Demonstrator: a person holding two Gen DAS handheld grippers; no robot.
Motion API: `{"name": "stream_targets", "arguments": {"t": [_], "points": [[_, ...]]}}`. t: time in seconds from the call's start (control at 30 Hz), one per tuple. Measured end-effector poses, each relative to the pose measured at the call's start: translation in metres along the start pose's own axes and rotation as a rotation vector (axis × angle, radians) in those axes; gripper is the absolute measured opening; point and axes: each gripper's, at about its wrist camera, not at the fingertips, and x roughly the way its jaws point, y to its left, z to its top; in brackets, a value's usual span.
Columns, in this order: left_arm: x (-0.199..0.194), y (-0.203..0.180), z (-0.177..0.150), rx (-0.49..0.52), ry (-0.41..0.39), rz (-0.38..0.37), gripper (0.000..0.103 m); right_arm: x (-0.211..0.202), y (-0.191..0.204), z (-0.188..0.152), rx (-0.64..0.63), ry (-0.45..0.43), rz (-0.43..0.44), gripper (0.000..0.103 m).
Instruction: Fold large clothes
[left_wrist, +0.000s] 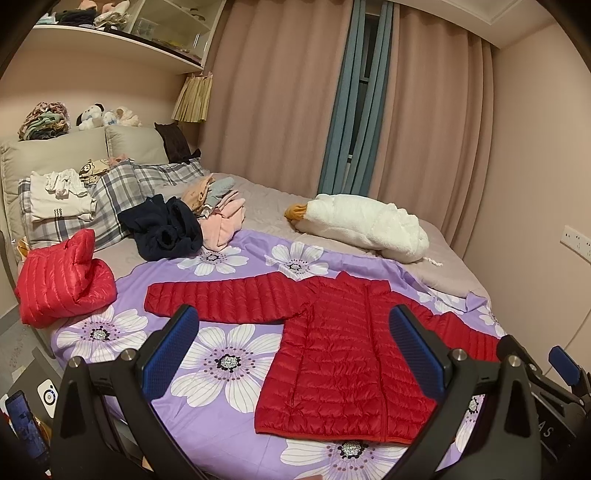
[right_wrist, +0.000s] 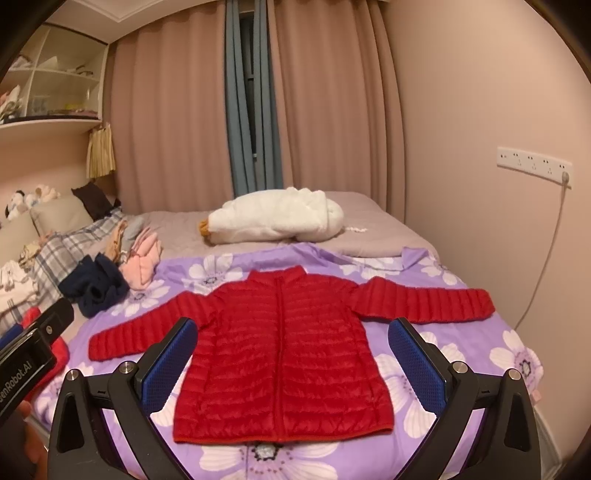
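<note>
A red quilted down jacket (right_wrist: 284, 354) lies flat and face-up on a purple bedsheet printed with large white flowers (left_wrist: 225, 362), zip closed, collar toward the window, both sleeves spread out to the sides. The left tool (left_wrist: 291, 350) and the right tool (right_wrist: 291, 362) hang above the hem end of the bed, each with its blue-padded fingers spread wide and holding nothing. A second red puffer garment (left_wrist: 62, 277) sits bunched near the bed's left edge, beside a crumpled navy fleece (left_wrist: 162, 229) and a pile of pink and beige clothes (left_wrist: 218, 210). A white plush goose with an orange beak (left_wrist: 362, 225) rests on the grey blanket (right_wrist: 369, 229) beyond the jacket. Plaid pillows (left_wrist: 122, 192) lean on a beige padded headboard (left_wrist: 44, 155) topped with soft toys. Pink floor-length curtains (right_wrist: 332, 110) with a blue-grey panel (right_wrist: 243, 103) cover the window; a white power strip (right_wrist: 532, 162) is fixed to the pink wall at right.
</note>
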Motion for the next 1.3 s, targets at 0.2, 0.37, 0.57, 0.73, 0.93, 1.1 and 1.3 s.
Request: {"name": "stream_targets", "arguments": {"t": [0.2,0.37,0.57,0.73,0.93,1.1,1.3], "points": [[0.002,-0.001,-0.002,0.002,0.009,0.005,0.103,0.001,0.001,-0.001,-0.004,0.005,-0.004,0.102],[0.003,-0.002,-0.002,0.008,0.017,0.005,0.103,0.001,0.002,-0.003,-0.008,0.009,-0.004,0.102],[0.003,-0.003,0.0,0.004,0.02,0.013,0.103,-0.001,0.001,-0.003,0.0,0.008,-0.012,0.102],[0.002,-0.006,0.0,0.008,0.022,0.006,0.103,-0.001,0.0,-0.004,0.008,0.011,-0.016,0.102],[0.006,-0.005,-0.002,-0.005,0.034,0.028,0.103,-0.001,0.001,-0.005,0.017,0.017,-0.003,0.102],[0.005,0.001,-0.009,-0.018,0.033,0.067,0.103,0.001,0.001,-0.014,0.038,0.024,0.017,0.102],[-0.001,0.003,-0.014,-0.024,0.023,0.06,0.103,-0.004,0.001,-0.019,0.036,0.034,0.022,0.102]]}}
